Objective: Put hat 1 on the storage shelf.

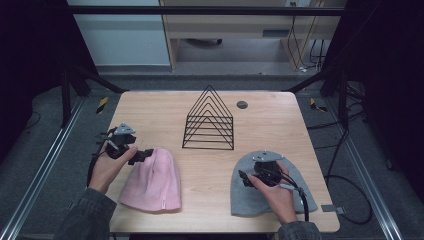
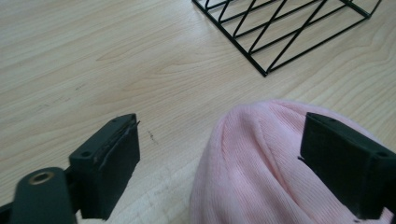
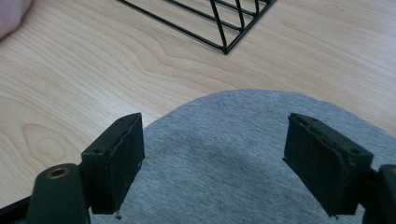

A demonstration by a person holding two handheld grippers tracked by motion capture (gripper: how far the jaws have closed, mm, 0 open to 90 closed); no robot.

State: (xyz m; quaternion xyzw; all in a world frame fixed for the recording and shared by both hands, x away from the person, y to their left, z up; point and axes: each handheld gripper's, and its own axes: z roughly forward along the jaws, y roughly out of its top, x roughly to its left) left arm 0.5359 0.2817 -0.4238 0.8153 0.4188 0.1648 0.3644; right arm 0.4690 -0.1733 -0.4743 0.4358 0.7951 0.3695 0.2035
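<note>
A light wooden table [image 1: 150,107] with rounded corners carries everything; its grain runs clearly in both gripper views. A black wire rack [image 1: 209,120] of nested triangular frames stands upright near the table's middle, toward the far side; a small dark round disc [image 1: 242,104] sits just beyond and to the right of it. A pink knit beanie [image 1: 151,181] lies flat on the near left part; a grey beanie [image 1: 250,197] lies flat on the near right, well apart from the pink one, its lower edge close to the near edge of the table.
</note>
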